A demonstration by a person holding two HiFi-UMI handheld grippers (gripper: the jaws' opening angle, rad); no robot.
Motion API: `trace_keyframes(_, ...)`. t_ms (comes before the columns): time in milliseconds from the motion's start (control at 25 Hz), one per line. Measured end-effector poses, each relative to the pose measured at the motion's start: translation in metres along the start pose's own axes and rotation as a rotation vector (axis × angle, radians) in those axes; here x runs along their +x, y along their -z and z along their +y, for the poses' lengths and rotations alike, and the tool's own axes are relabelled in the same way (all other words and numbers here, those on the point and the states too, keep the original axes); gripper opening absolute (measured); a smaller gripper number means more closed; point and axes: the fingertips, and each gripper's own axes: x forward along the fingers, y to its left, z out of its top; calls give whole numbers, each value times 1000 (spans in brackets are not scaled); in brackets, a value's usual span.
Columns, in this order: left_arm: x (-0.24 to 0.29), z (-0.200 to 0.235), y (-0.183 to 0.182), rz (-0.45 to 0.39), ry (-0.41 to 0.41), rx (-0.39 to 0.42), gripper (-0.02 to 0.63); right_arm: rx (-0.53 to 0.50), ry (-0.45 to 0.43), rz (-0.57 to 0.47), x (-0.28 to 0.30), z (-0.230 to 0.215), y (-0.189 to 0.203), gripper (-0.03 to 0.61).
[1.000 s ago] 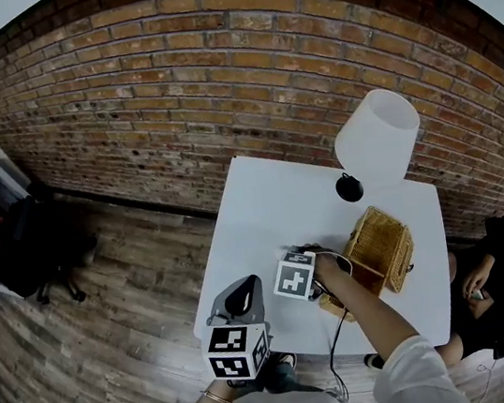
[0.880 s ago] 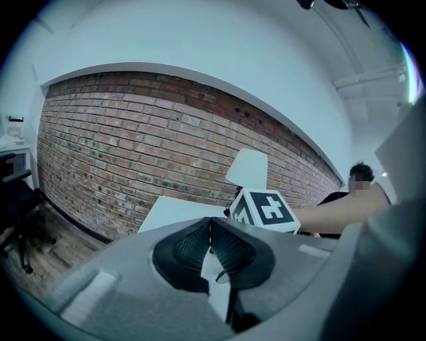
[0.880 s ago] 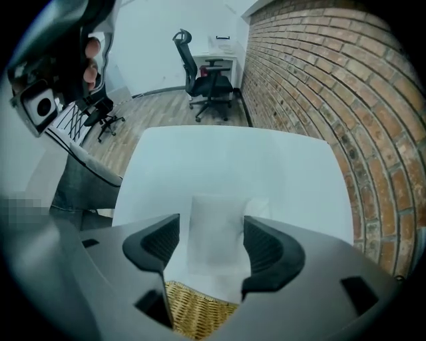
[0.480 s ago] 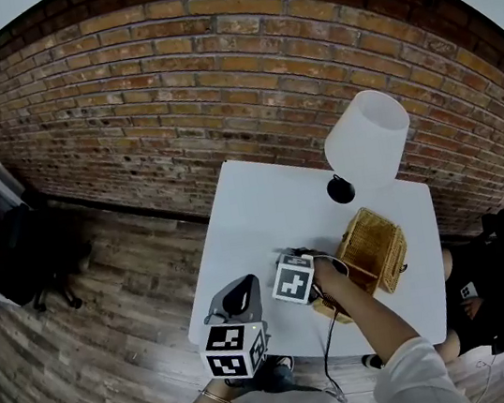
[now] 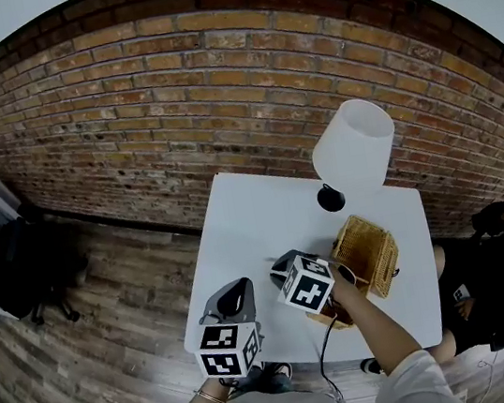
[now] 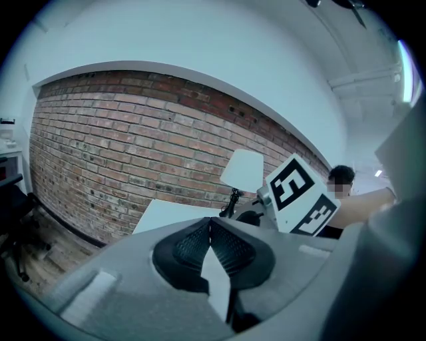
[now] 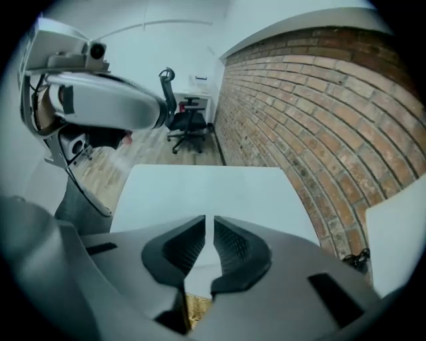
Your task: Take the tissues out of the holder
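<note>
The white table carries a lamp and the wicker holder. The right gripper hangs over the holder's near end. Its jaws have just been closing to a slit, apparently on a white tissue that is hard to tell from the tabletop. The left gripper is pressed together, empty. The extraction seems under way; next, a steady lift clear.

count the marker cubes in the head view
2. One cube sits on the left claw by the table's near-left corner; the other on the right claw, beside the wicker holder. None look hidden.
</note>
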Motion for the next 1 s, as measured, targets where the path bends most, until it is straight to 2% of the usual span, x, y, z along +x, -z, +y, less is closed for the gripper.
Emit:
trace_keyframes(240,4,-7,-5,-7,15,22,8,224,131,-217,-42,-17,-5,6)
trace_keyframes(360,5,-14,-4,-4,29,41,8,332,240,-320,-64,-25,0,6)
trace_keyframes(520,7,-23,-6,-2,49,55,8,468,381,-404,-96,-28,16,6)
trace_keyframes(680,11,-35,-6,4,77,71,8,662,503,-508,-124,-29,37,6)
trace_keyframes(840,16,-50,-5,8,108,77,8,819,567,-564,-138,-18,63,6)
trace_keyframes(1000,21,-67,1,18,144,73,8,908,667,-578,-152,-4,90,6)
